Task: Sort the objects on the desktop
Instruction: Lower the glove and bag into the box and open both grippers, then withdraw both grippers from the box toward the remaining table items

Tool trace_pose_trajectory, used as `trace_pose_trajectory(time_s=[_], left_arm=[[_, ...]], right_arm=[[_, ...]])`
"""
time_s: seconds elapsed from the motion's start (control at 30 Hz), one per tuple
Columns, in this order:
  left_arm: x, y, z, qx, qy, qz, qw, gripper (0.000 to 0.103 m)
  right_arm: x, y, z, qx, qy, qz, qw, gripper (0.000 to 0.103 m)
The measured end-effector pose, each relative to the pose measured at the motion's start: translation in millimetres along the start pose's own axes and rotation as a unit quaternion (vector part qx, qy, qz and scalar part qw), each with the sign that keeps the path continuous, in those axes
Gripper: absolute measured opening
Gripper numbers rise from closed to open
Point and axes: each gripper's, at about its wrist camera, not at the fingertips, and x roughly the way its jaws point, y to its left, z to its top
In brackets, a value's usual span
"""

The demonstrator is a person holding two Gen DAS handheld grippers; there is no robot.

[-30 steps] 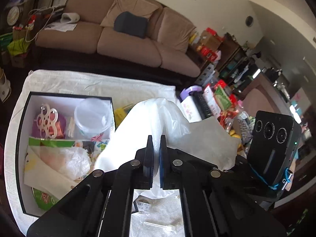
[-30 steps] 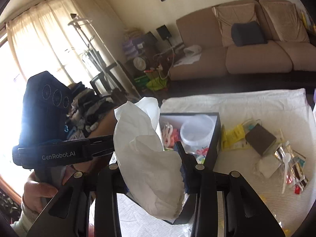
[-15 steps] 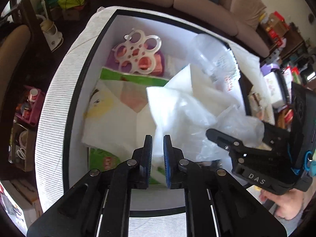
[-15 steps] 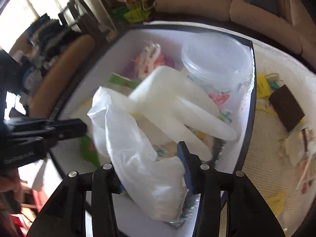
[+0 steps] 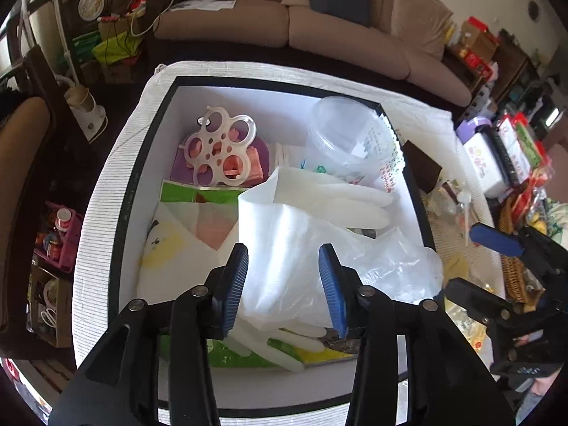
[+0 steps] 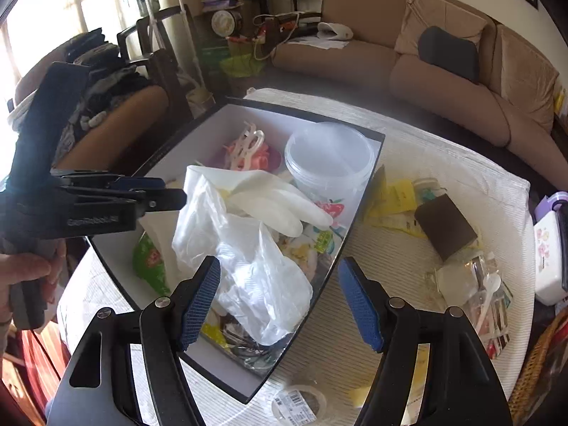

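Both grippers over the black-rimmed box (image 5: 142,163), tipped down into it. L gripper (image 5: 284,284): jaws have just been opening, pads apart, nothing pinched. The white glove (image 5: 319,198) and clear plastic bag (image 5: 383,273) sit between and past the pads, but the pads don't press on them. R gripper (image 6: 280,301): jaws also just been opening, wide now, bag (image 6: 255,269) lying loose between them, not clamped. So both let go.

Where the stuff is: glove + bag inside the box, draped on top of what's already there. Glove fingers (image 6: 294,209) point toward the clear lidded tub (image 6: 330,163) in the far corner; the bag is bunched at the near-right wall. Under them: green snack packet (image 5: 198,195), pale paper w/ yellow print (image 5: 167,248). The white ring holder (image 5: 220,152) w/ pink bits is at the far-left corner, untouched.

Why 2 grippers: bundle is floppy, 1 pinch would let it trail over the rim. Holding both ends kept it bunched, and dropping it from low meant it landed inside.

Judgement: this drop is done; the bag may still puff up over the rim near the R side, worth a look.

Still out on the striped cloth (image 6: 443,149): brown block (image 6: 447,227), yellow sachets (image 6: 397,195), clear wrapper w/ white spoon (image 6: 475,284), tape roll (image 6: 301,404). Task is partway through. Next pick is prob. the brown block: rigid, easy grip, near the R gripper.
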Motion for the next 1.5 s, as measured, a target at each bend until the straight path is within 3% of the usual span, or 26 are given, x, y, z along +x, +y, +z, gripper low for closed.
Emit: trace_pose_trajectory(time_s=[0.07,0.17,0.23,0.37,0.4,0.43,0.5,0.6,0.63,0.83,0.97,1.3,1.33,1.37,1.4,1.43,1.5], left_arm=[[33,-4,5,0.007,0.044,0.037,0.9983,0.039],[76,-1,4,0.028,0.105,0.120,0.9868,0.039],[80,2,3,0.022,0.109,0.114,0.9872,0.039],[40,4,-4,0.003,0.053,0.069,0.9962,0.042],[26,2,-8,0.000,0.034,0.051,0.9981,0.054],[13,-1,-14,0.000,0.014,0.033,0.9994,0.062],[-14,-11,-27,0.009,-0.022,0.005,0.9997,0.087],[-44,-37,-55,0.038,-0.059,-0.020,0.9973,0.103],[-50,-48,-64,0.048,-0.065,-0.028,0.9963,0.103],[-63,-110,-113,0.091,-0.085,-0.047,0.9911,0.103],[-48,-145,-148,0.096,-0.065,-0.065,0.9912,0.103],[35,-184,-205,0.101,-0.009,-0.010,0.9948,0.101],[40,-186,-206,0.104,-0.008,-0.005,0.9945,0.101],[43,-187,-207,0.107,-0.010,-0.001,0.9942,0.094],[46,-190,-208,0.110,-0.010,0.000,0.9939,0.078],[49,-192,-208,0.111,-0.007,0.002,0.9938,0.071],[54,-198,-206,0.113,-0.002,0.006,0.9936,0.065]], right_arm=[[-2,4,0,0.003,-0.001,0.009,1.000,0.071],[-5,3,-3,0.001,-0.001,0.005,1.000,0.070],[-10,-1,-8,0.003,-0.003,0.010,1.000,0.070],[-28,-18,-22,0.018,-0.013,0.015,1.000,0.072],[-34,-24,-27,0.025,-0.015,0.023,0.999,0.072],[-40,-30,-32,0.030,-0.017,0.028,0.999,0.078],[-54,-42,-47,0.036,-0.023,0.024,0.999,0.088],[-75,-63,-73,0.058,-0.030,0.016,0.998,0.099],[-82,-71,-82,0.065,-0.033,0.012,0.997,0.103],[-113,-115,-140,0.118,-0.033,-0.015,0.992,0.103],[-119,-135,-182,0.151,-0.018,-0.037,0.988,0.103],[-93,-170,-282,0.240,0.045,-0.050,0.968,0.103],[-90,-169,-287,0.236,0.047,-0.050,0.969,0.101],[-87,-166,-289,0.228,0.049,-0.052,0.971,0.097],[-84,-163,-289,0.218,0.054,-0.056,0.973,0.078],[-79,-161,-290,0.210,0.062,-0.058,0.974,0.053],[-71,-161,-288,0.203,0.075,-0.054,0.975,0.044]])
